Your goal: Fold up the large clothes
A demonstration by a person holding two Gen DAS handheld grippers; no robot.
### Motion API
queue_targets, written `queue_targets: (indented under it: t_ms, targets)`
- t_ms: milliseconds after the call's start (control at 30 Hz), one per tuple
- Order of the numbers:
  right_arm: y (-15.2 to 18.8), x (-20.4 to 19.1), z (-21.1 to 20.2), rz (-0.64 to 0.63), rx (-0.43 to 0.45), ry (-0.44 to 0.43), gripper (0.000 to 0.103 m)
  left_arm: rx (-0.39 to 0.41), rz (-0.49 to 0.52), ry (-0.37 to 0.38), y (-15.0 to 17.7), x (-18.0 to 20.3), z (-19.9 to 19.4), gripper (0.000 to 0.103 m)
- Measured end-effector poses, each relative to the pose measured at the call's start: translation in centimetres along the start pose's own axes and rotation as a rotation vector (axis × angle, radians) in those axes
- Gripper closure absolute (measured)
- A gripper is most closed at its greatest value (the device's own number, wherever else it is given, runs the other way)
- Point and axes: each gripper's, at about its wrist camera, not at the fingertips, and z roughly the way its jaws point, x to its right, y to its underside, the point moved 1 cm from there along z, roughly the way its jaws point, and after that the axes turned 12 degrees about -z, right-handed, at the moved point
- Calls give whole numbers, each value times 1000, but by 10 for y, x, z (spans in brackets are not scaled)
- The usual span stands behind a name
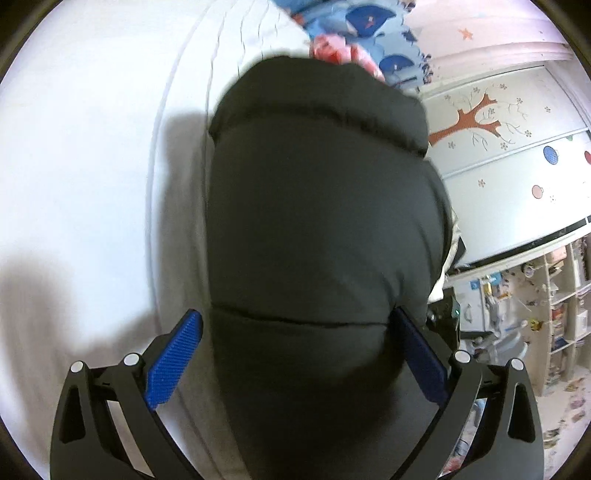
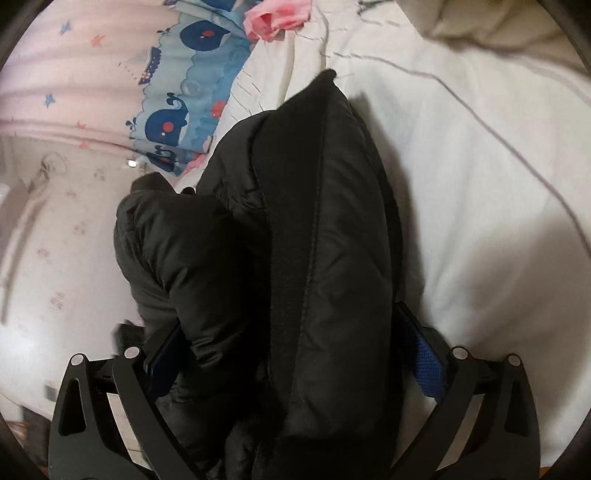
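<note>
A black puffy quilted jacket (image 1: pixel 317 221) fills the middle of the left wrist view, bunched thick between the blue pads of my left gripper (image 1: pixel 295 339). The jaws stand wide with the padded bundle pressed between them. In the right wrist view the same jacket (image 2: pixel 332 240) runs forward from my right gripper (image 2: pixel 291 350), whose fingers clamp a thick fold; a sleeve or loose part (image 2: pixel 177 251) bulges out to the left. Both pads there are mostly hidden by fabric. The jacket hangs over a white bed cover (image 2: pixel 480 184).
The white bedding (image 1: pixel 81 166) spreads to the left. A blue whale-print cloth (image 2: pixel 184 99) and a pink cloth (image 2: pixel 277 18) lie at the bed's far end. A wardrobe with a tree pattern (image 1: pixel 498 147) and cluttered shelves (image 1: pixel 535 314) stand beyond the bed.
</note>
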Motion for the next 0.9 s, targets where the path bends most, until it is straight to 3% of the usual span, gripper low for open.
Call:
queue_targets:
  t_ms: [33,167,333,533,767,833,900]
  targets:
    - [-1,2,0,12,-1,-15,6,-33,-11,25,1,-1,9,6]
    - [-3,-4,-4,-37,7,30,6,-40,10,-3,2,7,22,6]
    - [-3,-16,12,-85,-37,-14,6,-8,120,-100,7,25,22,7]
    - [-6,-44,26,-178,-6,-95,6,127,288,-178,24,59,2,29]
    - [-24,-133,72,-383,21,-246,6,393,463,-263,32,100,-81,33]
    - [-28,-136,105,-388,-45,-190,6,443,443,-296,32,91,-103,33]
    - [-26,-126,144,-394,-146,-42,6,421,381,-373,23,66,-102,32]
